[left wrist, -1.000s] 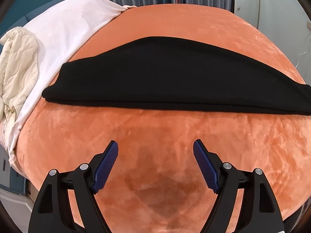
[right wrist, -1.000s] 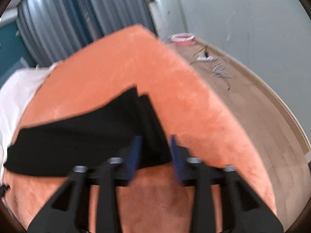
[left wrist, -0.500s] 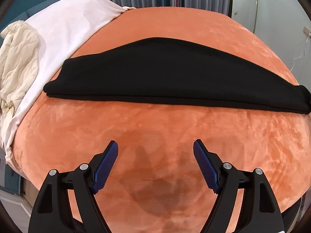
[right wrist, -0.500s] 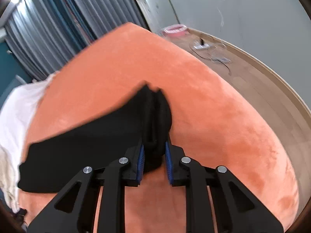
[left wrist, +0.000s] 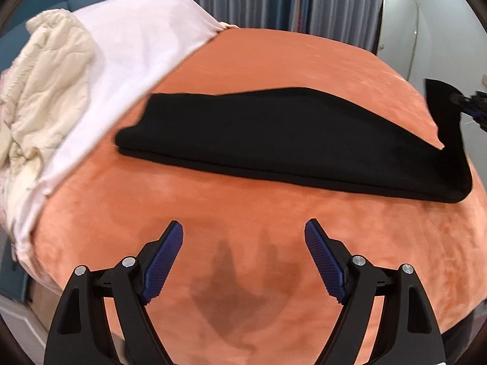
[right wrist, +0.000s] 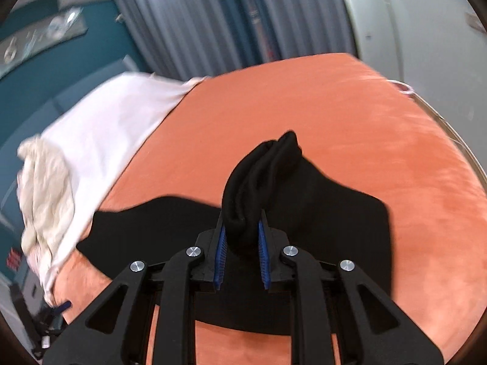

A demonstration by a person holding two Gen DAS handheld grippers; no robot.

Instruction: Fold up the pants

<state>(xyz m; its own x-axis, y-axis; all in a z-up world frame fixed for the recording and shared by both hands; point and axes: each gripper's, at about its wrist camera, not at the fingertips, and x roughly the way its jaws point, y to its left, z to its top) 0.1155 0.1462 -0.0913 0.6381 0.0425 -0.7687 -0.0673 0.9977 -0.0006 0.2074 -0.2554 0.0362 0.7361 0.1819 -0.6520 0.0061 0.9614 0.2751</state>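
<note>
Black pants (left wrist: 274, 140) lie folded lengthwise in a long strip across the orange blanket (left wrist: 243, 60). My left gripper (left wrist: 243, 225) hovers over bare blanket in front of the strip's near edge; its jaws are opening and nothing is between them. My right gripper (right wrist: 242, 222) is shut on the bunched end of the pants (right wrist: 261, 176) and holds it up off the blanket, above the rest of the strip. In the left wrist view that raised end stands up at the far right, where the right gripper (left wrist: 468, 103) shows at the frame's edge.
A white sheet (left wrist: 137, 45) covers the blanket's far left part, with a crumpled cream quilt (left wrist: 45, 76) beyond it. Grey curtains (right wrist: 228, 24) hang behind the bed. A pale wall (right wrist: 426, 24) and a strip of floor lie to the right.
My right gripper shut on the pants' right end, then lifted it and carried it over the strip toward the left. The left gripper slid sideways along the blanket, still holding nothing.
</note>
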